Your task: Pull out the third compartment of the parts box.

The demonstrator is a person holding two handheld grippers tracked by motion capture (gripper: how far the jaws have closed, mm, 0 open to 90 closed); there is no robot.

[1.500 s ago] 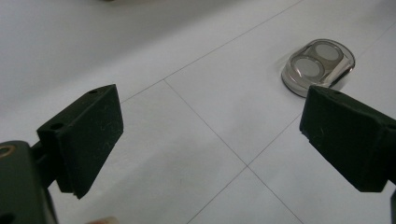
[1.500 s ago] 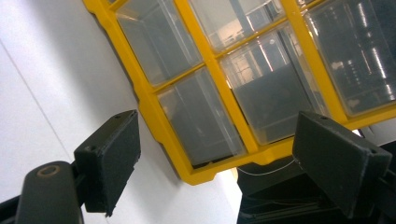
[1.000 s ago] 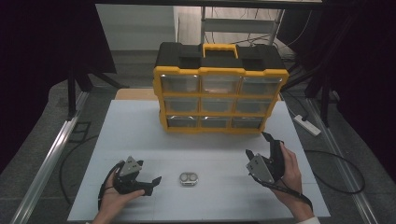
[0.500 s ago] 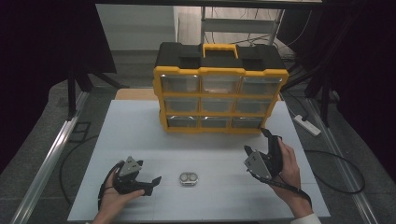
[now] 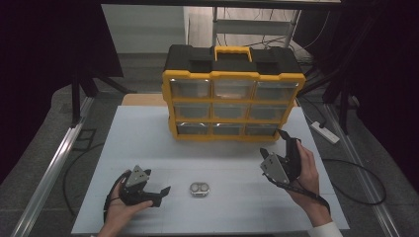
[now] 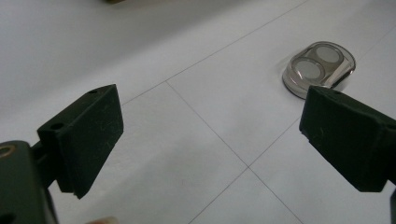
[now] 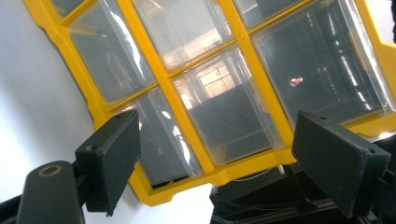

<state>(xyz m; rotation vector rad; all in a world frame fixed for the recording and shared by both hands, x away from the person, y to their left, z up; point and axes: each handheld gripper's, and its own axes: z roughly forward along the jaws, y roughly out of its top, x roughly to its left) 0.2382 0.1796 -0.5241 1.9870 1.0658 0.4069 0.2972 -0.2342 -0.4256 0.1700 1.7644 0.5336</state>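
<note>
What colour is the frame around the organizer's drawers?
Yellow; the organizer frame shows best in the right gripper view, around clear drawers.

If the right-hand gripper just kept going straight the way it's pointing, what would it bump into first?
Most likely the drawer box. The right gripper aims its open jaws at the clear drawers, with only bare table between, though depth is hard to judge.
</note>
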